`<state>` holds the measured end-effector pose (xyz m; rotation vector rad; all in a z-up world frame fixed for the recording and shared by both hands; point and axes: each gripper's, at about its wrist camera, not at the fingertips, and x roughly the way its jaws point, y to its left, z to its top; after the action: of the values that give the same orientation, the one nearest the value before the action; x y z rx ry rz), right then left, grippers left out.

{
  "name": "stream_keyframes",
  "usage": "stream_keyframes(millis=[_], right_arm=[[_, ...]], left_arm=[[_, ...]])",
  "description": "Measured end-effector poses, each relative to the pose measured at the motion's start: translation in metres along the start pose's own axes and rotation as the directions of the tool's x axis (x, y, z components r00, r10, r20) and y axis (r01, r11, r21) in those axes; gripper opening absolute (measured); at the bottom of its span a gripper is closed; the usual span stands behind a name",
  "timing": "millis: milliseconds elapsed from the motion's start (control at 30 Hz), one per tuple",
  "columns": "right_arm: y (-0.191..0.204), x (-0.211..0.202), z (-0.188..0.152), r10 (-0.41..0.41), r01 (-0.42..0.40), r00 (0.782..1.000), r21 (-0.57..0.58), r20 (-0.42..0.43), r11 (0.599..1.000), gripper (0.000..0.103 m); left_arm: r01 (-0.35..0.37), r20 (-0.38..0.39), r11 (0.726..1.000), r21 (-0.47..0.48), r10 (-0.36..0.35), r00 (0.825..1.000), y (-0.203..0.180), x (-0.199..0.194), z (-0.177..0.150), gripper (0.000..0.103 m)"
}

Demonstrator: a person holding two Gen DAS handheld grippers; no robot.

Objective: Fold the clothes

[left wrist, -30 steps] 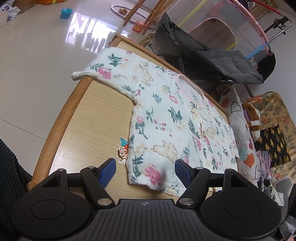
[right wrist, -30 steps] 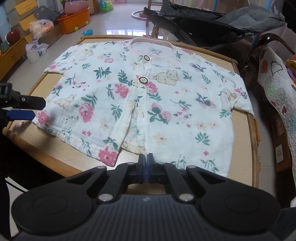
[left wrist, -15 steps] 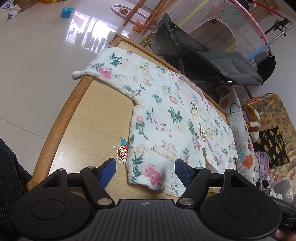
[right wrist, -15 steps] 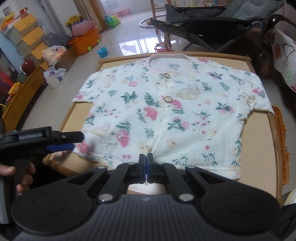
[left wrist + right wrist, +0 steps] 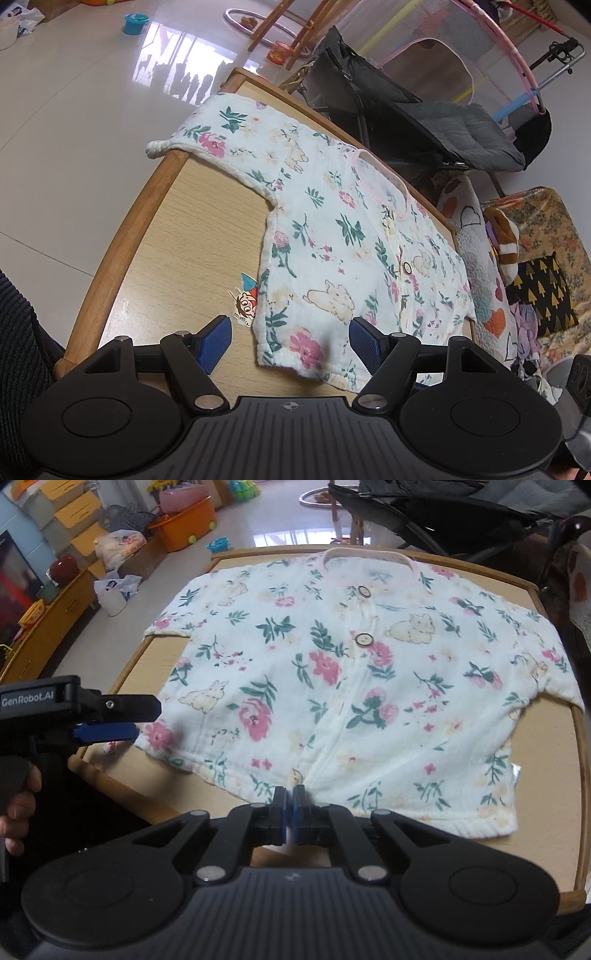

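Note:
A white floral baby shirt (image 5: 332, 686) lies spread face up on a wooden table (image 5: 546, 794), collar at the far edge. My right gripper (image 5: 290, 799) is at the middle of the near hem, shut on the fabric where the button placket ends; creases run toward its fingers. In the left wrist view the shirt (image 5: 351, 240) stretches away to the right. My left gripper (image 5: 290, 328) hovers open over the shirt's near left corner, pads apart on either side of it and not pressing. That left gripper (image 5: 136, 720) also shows from the right wrist, held by a hand.
A cartoon sticker (image 5: 245, 301) is on the table (image 5: 184, 240) beside the shirt corner. One sleeve hangs over the far left rim. A dark stroller (image 5: 424, 122) stands behind the table, cushions and a quilt (image 5: 480, 258) to the right. Orange bin (image 5: 184, 528) and bags sit on the floor.
The right gripper shifted and tilted while staying shut at the hem; the spread front flap there has drawn together. The left gripper has kept still and open.

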<state>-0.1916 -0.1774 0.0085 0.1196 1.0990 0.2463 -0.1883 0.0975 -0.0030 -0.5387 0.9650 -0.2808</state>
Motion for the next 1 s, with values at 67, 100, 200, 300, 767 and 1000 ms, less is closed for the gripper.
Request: stream_keyframes(millis=[67,100,200,300,767,1000], right_arm=[[-0.001,-0.003,-0.001,0.004,-0.004,1.0,0.003,-0.005,1.0,0.009],[-0.002,-0.006,-0.001,0.006,-0.005,1.0,0.005,-0.007,1.0,0.01],[-0.005,-0.017,-0.007,0.037,-0.037,0.999,-0.001,-0.015,0.999,0.022],[-0.007,-0.028,-0.015,0.079,-0.08,0.996,-0.022,-0.034,0.997,0.032],[-0.087,-0.071,-0.026,-0.195,0.176,0.978,0.213,0.069,0.961,0.034],[-0.118,-0.065,-0.033,-0.208,0.164,0.973,0.339,0.099,0.926,0.028]], left_arm=[[-0.009,0.003,1.0,-0.017,0.009,1.0,0.001,-0.001,0.002,0.073],[-0.015,0.009,1.0,-0.023,0.015,1.0,0.002,-0.002,0.003,0.073],[-0.008,0.047,1.0,-0.024,0.009,0.999,0.001,-0.009,0.005,0.073],[0.02,0.08,1.0,0.007,-0.02,0.997,-0.007,-0.016,0.008,0.073],[0.132,-0.036,0.909,0.395,-0.129,0.991,-0.125,0.025,0.003,0.073],[0.038,-0.05,0.879,0.475,-0.015,0.999,-0.178,0.094,0.014,0.073]])
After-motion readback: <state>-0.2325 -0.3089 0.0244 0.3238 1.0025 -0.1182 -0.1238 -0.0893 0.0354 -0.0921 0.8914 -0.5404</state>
